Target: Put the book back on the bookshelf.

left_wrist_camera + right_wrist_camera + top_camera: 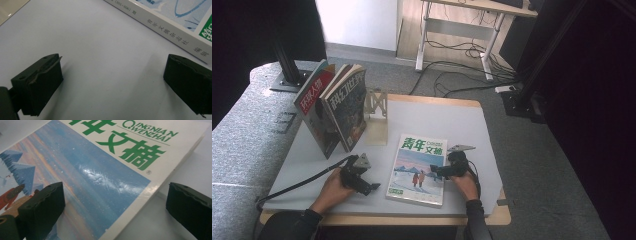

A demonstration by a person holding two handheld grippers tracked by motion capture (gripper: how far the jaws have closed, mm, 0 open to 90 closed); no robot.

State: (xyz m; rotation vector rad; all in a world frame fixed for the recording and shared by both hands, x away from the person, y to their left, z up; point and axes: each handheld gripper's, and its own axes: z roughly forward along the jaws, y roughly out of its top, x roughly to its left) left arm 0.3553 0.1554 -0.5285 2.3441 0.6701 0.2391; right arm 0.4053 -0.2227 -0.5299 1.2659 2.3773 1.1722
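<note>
A magazine (419, 169) with green characters and a snowy blue cover lies flat near the table's front edge. My right gripper (437, 171) stands open at its right edge, one jaw over the cover (100, 182), the other over bare table. My left gripper (371, 187) is open just left of the magazine, low over the table, with nothing between its jaws; the magazine's white spine (170, 32) runs past beyond them. Two more magazines (334, 105) lean upright at the back left.
A metal bookend (376, 106) stands beside the upright magazines. The grey table (437, 117) ends in a wooden front edge. Cables and a desk frame (457, 35) are on the floor behind. A black post (287, 60) rises at the far left.
</note>
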